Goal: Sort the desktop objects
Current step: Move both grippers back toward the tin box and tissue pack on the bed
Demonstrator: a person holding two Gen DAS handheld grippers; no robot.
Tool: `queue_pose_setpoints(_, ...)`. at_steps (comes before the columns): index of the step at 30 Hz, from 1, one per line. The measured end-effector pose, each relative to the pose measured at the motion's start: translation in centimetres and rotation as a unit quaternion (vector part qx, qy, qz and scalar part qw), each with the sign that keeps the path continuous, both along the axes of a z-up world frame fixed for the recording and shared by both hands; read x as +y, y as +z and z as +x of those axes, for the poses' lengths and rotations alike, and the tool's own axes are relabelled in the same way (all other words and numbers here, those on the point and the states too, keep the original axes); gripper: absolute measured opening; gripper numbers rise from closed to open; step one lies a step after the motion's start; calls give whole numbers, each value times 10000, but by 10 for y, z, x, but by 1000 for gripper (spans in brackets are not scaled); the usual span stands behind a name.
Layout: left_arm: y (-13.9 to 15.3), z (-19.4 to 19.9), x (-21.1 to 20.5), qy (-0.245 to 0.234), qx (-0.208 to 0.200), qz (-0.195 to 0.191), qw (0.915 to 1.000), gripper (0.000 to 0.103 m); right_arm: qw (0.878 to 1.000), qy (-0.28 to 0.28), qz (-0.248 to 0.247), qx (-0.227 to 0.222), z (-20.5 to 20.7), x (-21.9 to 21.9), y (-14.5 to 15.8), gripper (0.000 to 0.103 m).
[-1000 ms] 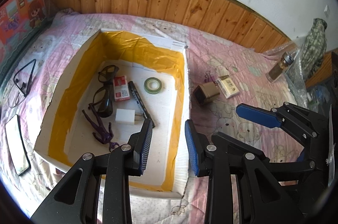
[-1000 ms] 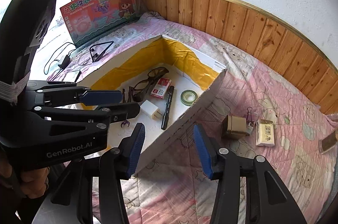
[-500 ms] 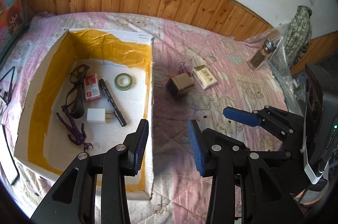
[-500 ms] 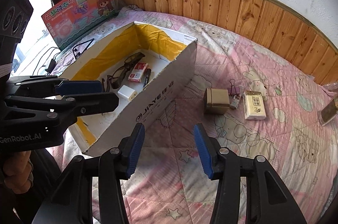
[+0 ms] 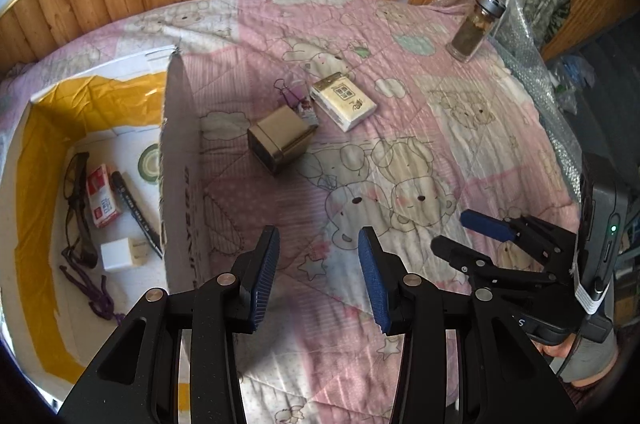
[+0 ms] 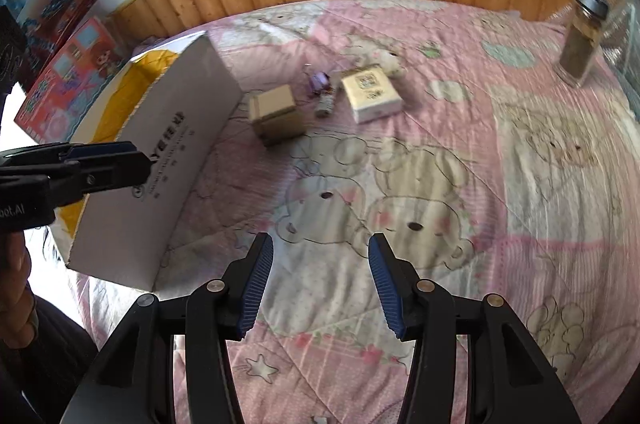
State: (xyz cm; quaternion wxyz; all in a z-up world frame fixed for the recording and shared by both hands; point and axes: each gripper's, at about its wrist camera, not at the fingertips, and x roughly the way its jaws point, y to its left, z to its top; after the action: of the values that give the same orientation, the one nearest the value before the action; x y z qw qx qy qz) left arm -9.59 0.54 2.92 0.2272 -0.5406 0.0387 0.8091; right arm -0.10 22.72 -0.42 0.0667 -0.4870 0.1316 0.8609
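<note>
Both grippers, left gripper [image 5: 318, 276] and right gripper [image 6: 320, 282], just spread their ribbed blue jaws wider, gripping nothing, over the quilted pink blanket [image 5: 400, 151], with the boxy tan cube [image 5: 280, 141] just right of the yellow-lined cardboard box [image 5: 176, 151].

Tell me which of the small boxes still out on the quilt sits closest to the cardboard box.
The tan box. It lies nearer the cardboard box than the white patterned box, which sits farther right.

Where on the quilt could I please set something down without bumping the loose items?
The pink quilt lies bare between the tan box and both claws, and again between the white packet and the glass jar. It is crowded around the tan box, binder clip and packet, and inside the cardboard box.
</note>
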Motion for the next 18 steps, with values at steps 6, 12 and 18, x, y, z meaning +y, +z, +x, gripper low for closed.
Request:
queue_pose_setpoints(6,-10,-32,24,-270,2,-234,9994,43,9971,-678,-266,-226,15,38,-32,57)
queue_pose_setpoints(12,-33,-68,27,-159,-84,-442,9989,43,9973,-629,-256,-292,4,47,-45,57)
queue_pose_setpoints(18,-53,-92,33,-161,-343,-372,9986,43,9996,-234,144,39,-53,61,-23,69)
